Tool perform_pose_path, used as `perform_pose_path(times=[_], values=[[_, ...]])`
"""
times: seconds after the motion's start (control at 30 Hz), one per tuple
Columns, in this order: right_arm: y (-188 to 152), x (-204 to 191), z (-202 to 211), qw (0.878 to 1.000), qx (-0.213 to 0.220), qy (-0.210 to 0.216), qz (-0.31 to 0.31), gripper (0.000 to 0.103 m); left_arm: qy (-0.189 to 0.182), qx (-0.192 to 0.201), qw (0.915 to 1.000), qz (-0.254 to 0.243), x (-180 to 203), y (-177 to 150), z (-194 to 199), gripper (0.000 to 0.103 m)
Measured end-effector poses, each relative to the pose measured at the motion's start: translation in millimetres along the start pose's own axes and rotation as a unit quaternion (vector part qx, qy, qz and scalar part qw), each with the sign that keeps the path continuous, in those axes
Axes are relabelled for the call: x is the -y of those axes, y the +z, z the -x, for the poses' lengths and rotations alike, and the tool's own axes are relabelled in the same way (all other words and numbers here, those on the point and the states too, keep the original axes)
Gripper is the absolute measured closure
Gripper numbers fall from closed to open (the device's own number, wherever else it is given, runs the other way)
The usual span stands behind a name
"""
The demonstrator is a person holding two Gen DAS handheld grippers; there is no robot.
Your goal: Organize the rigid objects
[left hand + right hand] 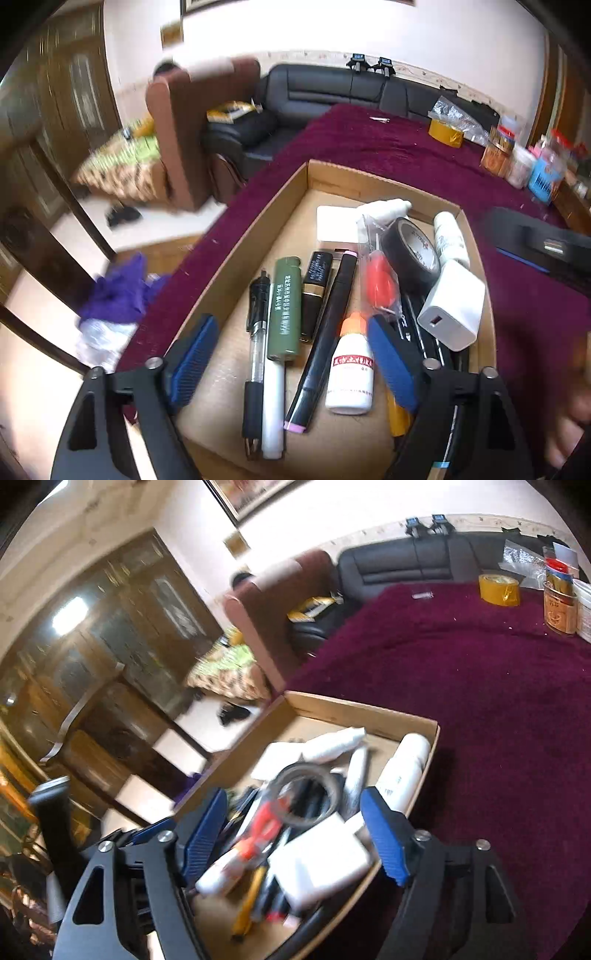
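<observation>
Both sets of tongs hang over the cardboard box [258, 236] with their jaws spread wide and nothing pinched between them. The left gripper [295, 365] points down into the box; between its blue pads [195, 362] lie a clear gel pen [256, 354], a green lighter [283, 306], a long black marker with pink ends [325, 339] and a small white glue bottle [351, 365]. These lie roughly parallel along the box's length, which looks like deliberate tidy packing. Just beyond its right pad sit a white USB charger [452, 306] and a roll of black tape [410, 251], piled more loosely.

The right gripper [291, 834] is over the same box [369, 710] from the near corner, its view blurred; the charger [321, 864] and the tape roll [308, 794] lie between its pads [384, 842].

The box walls are low, so lifting straight up looks unobstructed. The maroon tablecloth [480, 701] to the right of the right tongs is largely bare, with open room to move; a yellow tape roll [498, 589] and containers crowd only the far edge. The box sits near the table's left edge, so room is tighter there.
</observation>
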State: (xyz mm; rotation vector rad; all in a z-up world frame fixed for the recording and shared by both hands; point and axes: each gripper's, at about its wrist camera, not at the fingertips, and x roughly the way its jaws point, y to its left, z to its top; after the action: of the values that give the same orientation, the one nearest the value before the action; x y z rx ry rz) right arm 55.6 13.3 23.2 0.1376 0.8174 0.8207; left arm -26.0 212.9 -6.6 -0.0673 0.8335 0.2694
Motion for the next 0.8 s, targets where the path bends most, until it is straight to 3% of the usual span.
perform_pose_path(times=[0.13,0.33,0.8], values=[[-33,-6,29,1.000,0.001,0.027,0.011,0.024,0.068,0.027,0.9965,-0.040,21,-11,12,0.009],[-68,-7,40,1.000,-0.021,0.022,0.002,0.022,0.052,0.014,0.9977,-0.042,34,-17,11,0.009],[-67,-17,29,0.999,-0.034,0.007,0.009,0.022,0.081,0.010,0.9961,-0.031,24,-25,19,0.008]])
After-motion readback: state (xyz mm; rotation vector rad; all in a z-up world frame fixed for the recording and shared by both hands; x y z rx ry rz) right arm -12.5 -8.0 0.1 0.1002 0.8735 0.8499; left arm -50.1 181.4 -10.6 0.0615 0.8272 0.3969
